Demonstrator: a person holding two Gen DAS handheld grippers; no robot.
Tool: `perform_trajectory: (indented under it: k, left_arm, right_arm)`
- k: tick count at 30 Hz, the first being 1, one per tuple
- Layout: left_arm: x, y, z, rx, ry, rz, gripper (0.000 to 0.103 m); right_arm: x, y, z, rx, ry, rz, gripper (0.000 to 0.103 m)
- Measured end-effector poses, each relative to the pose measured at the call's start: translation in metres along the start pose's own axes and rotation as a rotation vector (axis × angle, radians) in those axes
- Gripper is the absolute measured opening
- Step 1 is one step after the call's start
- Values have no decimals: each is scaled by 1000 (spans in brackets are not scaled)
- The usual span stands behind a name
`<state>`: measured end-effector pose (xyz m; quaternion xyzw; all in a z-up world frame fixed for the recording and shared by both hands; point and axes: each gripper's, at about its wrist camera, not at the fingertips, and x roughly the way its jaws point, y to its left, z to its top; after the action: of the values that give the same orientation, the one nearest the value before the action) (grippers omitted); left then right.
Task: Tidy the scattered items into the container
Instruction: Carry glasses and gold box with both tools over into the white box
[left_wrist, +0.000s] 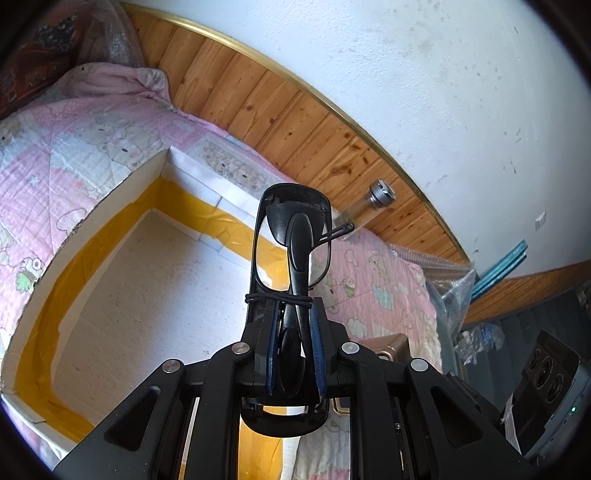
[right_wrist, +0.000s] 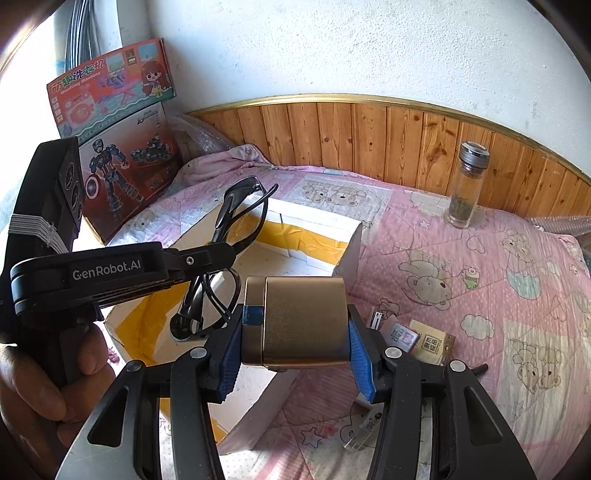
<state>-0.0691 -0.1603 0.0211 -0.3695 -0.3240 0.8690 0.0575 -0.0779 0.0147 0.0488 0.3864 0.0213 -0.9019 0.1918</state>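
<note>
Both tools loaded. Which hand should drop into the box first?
Left, likely. The left tool grips the folded black glasses directly above the open cardboard box. The right tool holds the gold case nearer the box's edge, partly over the quilt.

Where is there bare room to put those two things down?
The box is bare across its whole pale floor, bordered by yellow tape. The pink quilt is free between box and glass bottle. It is crowded near the right gripper, where small packets lie.
</note>
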Motion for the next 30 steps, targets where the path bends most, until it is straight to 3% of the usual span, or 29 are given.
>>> perform_trajectory:
  k: [30]
  left_arm:
    - [-2,31,40,-39,-30,3,16]
  right_arm:
    - [29,25,23,-55,11,18,52]
